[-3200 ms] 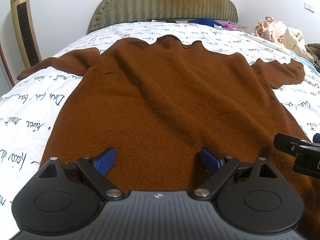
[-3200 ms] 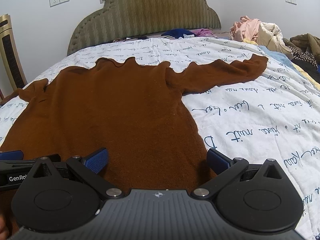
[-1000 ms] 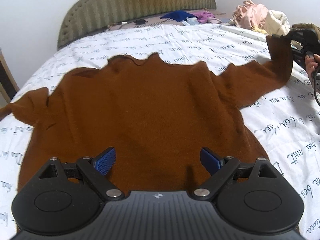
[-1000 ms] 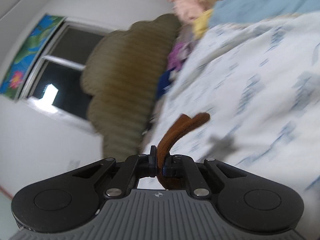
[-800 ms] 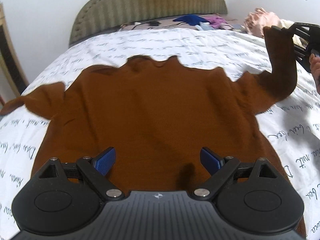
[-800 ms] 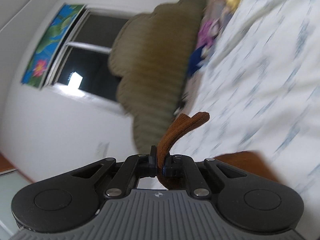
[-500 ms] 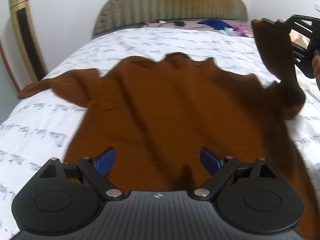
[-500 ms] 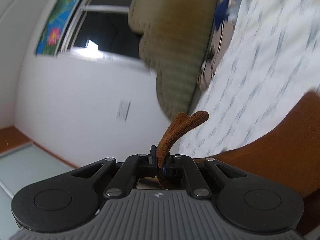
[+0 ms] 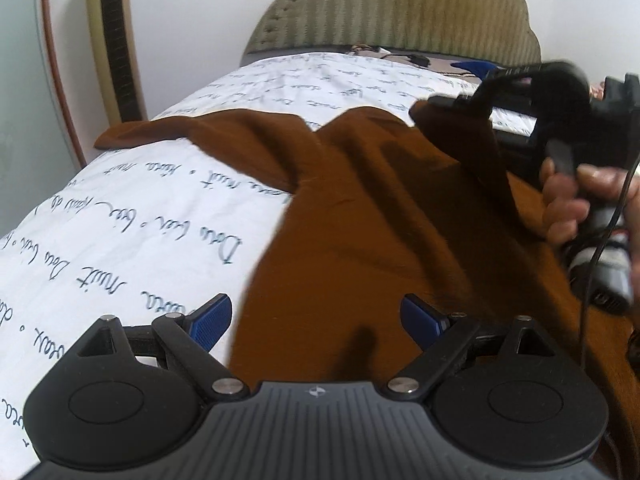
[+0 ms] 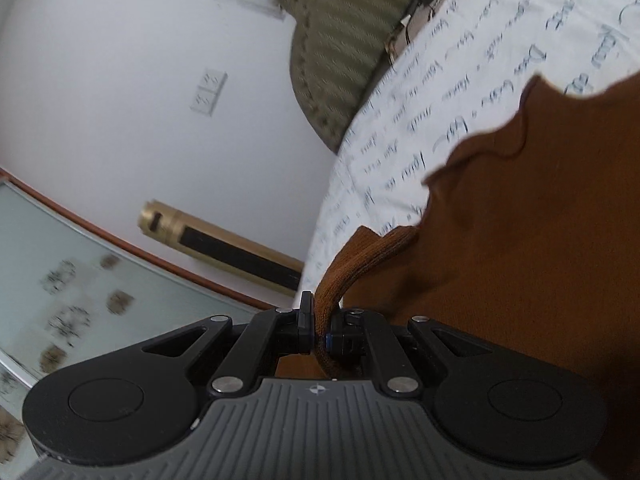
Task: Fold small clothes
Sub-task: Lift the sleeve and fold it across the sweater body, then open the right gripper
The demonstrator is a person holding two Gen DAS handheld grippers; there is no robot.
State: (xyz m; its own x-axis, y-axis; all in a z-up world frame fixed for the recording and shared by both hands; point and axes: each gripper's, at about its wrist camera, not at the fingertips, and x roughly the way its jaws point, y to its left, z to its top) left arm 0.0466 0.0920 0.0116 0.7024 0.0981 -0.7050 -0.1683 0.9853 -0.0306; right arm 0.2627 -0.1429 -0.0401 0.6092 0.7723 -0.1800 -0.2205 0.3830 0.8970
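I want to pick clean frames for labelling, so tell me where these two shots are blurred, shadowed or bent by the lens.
Left wrist view: the right hand-held gripper and the sleeve it carries are motion-smeared, a dark shadow falls across the sweater, and the fan bows at the edge. Right wrist view: tilted, with soft bedsheet print and a curved wall line, while the pinched sleeve is fairly sharp.

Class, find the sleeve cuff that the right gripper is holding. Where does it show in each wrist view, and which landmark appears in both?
Left wrist view: sleeve cuff at upper right, pinched in the right gripper above the brown sweater.
Right wrist view: cuff at lower centre, clamped between the fingers.
Shared landmark: the gold tower fan.
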